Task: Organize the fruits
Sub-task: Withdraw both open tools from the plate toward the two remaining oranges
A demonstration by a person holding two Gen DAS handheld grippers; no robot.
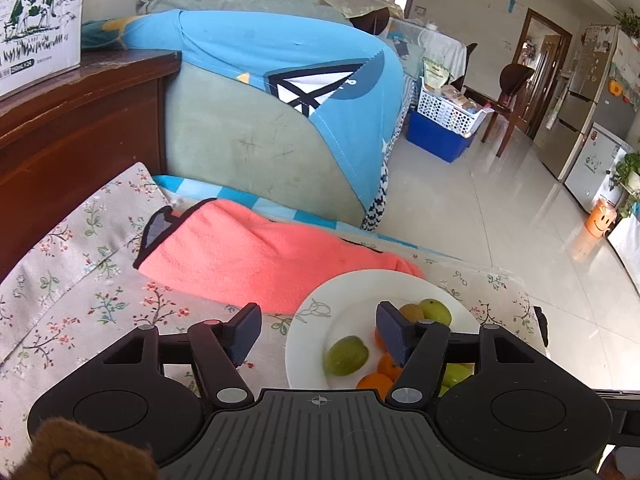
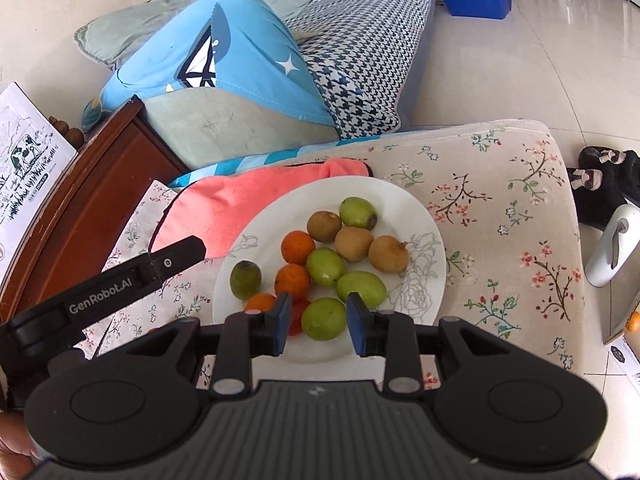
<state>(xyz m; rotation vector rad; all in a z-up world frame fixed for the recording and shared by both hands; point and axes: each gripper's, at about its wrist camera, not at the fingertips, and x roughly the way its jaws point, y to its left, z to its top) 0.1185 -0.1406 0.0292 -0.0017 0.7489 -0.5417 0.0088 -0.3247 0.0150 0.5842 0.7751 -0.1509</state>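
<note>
1. Gripping or merely flanking, I cannot tell: the right gripper (image 2: 318,322) has its jaws narrow, with a green fruit (image 2: 324,318) between the blue pads and only slim gaps visible either side.
2. The left gripper (image 1: 318,330) has its jaws apart, and nothing is between the pads; its right finger (image 1: 394,334) stands over the white plate (image 1: 304,344), while the left one is over the floral cloth (image 1: 80,280).
3. In the right wrist view the white plate carries the fruits: several green ones, three brown ones (image 2: 354,243) toward the far side, and oranges (image 2: 298,247) on the left half.
4. One darker green fruit (image 2: 245,279) lies alone near the plate's left rim, apart from the cluster.
5. A small red piece (image 2: 298,316) shows just beside the right gripper's left pad, partly hidden.
6. The plate rests on the floral cloth covering a cushioned seat, its far-left rim overlapping a pink towel (image 2: 224,208).
7. The left gripper's black arm enters the right wrist view from the left, ending near the plate's rim.
8. Beyond the towel sit a wooden cabinet (image 1: 80,120) with a cow-printed carton (image 1: 40,20) on it and a sofa draped with a blue cloth (image 1: 280,52).
</note>
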